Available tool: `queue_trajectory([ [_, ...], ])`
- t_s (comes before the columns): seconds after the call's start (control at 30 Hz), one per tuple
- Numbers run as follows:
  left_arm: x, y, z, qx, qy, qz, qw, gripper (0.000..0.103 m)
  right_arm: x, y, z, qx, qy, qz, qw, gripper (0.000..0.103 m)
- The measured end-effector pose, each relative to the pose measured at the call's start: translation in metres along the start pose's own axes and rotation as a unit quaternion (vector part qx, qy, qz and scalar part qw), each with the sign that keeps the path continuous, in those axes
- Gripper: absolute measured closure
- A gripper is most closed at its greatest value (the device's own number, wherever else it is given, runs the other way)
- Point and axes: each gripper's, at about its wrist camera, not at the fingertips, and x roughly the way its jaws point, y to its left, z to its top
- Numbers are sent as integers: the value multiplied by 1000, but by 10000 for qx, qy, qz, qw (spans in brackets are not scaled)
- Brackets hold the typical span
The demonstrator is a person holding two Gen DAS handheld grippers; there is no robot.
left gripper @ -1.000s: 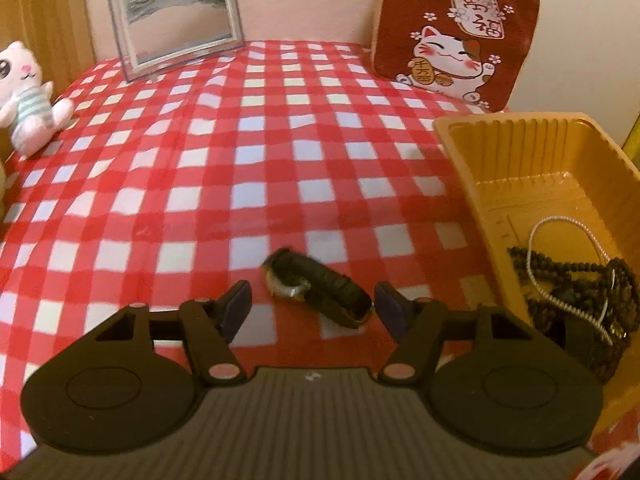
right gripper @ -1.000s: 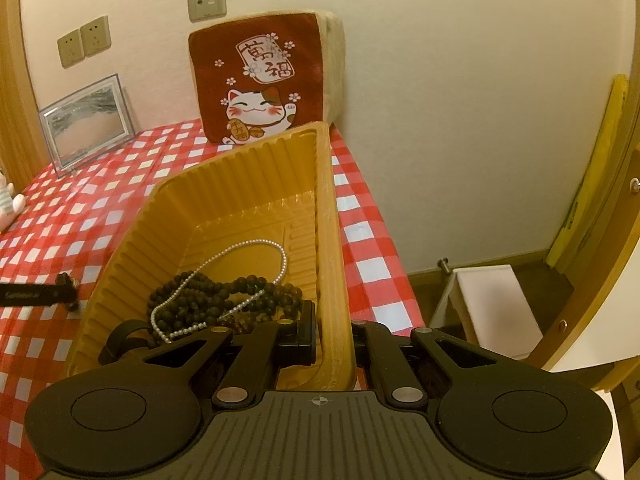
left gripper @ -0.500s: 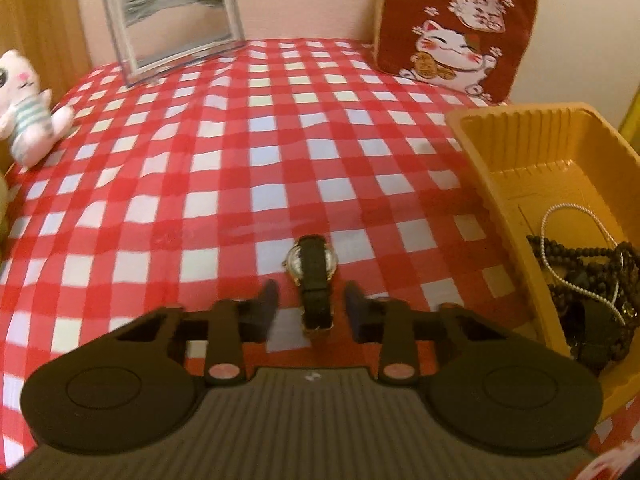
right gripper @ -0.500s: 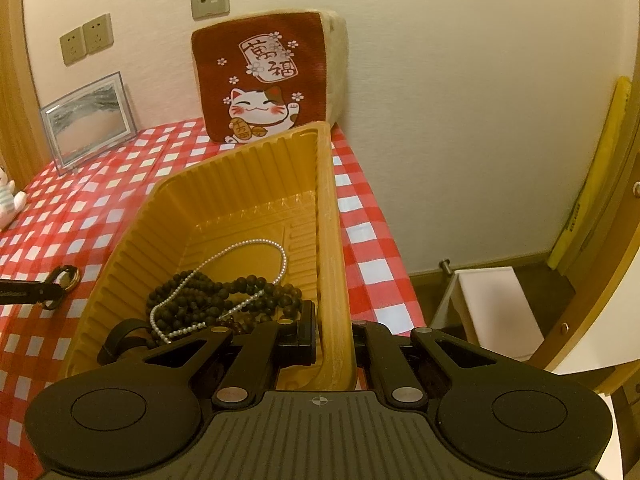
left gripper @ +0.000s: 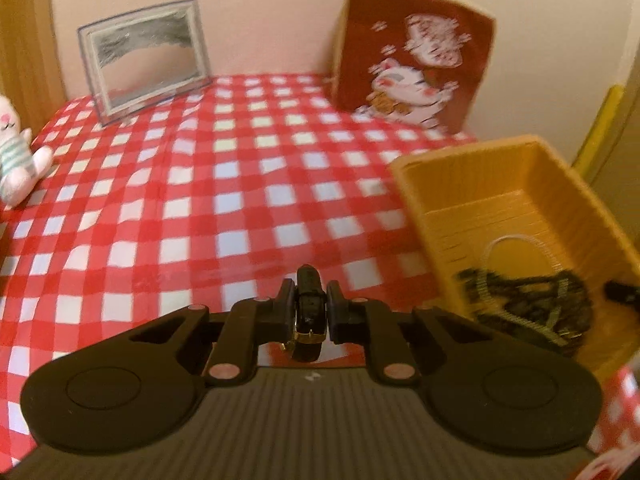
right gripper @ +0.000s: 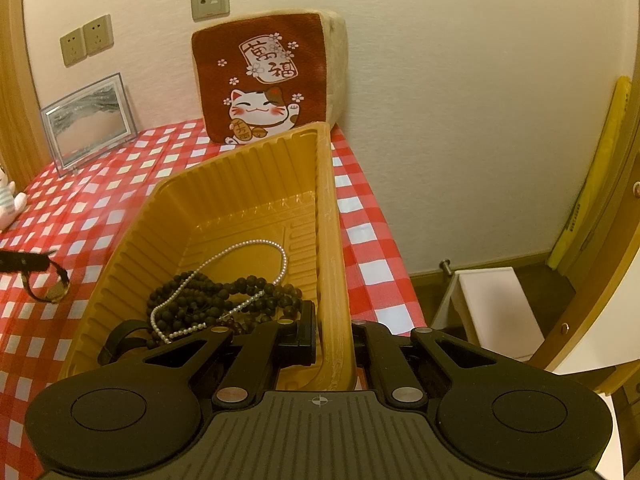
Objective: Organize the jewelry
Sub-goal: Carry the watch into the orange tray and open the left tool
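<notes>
Closing my left gripper [left gripper: 311, 312] on the watch [left gripper: 308, 312] above the desk, I pinch the tray [right gripper: 334, 248] wall with my right gripper [right gripper: 332, 344] so it stays put.

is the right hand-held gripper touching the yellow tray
Touching. The right wrist view shows the right hand-held gripper with its jaws shut on the side wall of the yellow tray, one finger inside the tray and one outside, with no gap at the rim.
</notes>
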Motion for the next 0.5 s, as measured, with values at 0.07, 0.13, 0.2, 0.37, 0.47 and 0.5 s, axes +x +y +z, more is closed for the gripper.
queue_trajectory([
  [0.07,-11,-11,5,29,-86,-268,9996,89,0,0,0,3,-1,2,10000,98],
  [0.13,-19,-22,9,43,-144,-512,9986,89,0,1,0,5,-8,6,10000,98],
  [0.2,-24,-38,12,85,-160,-797,9967,89,0,1,0,2,-15,15,10000,98],
  [0.37,-20,-74,15,181,-64,-1353,9906,89,-1,3,1,3,-29,31,10000,98],
  [0.47,-11,-92,14,294,38,-1468,9887,89,-1,3,1,-1,-38,34,10000,98],
  [0.5,-8,-96,13,319,82,-1504,9881,89,-1,3,1,5,-37,35,10000,98],
])
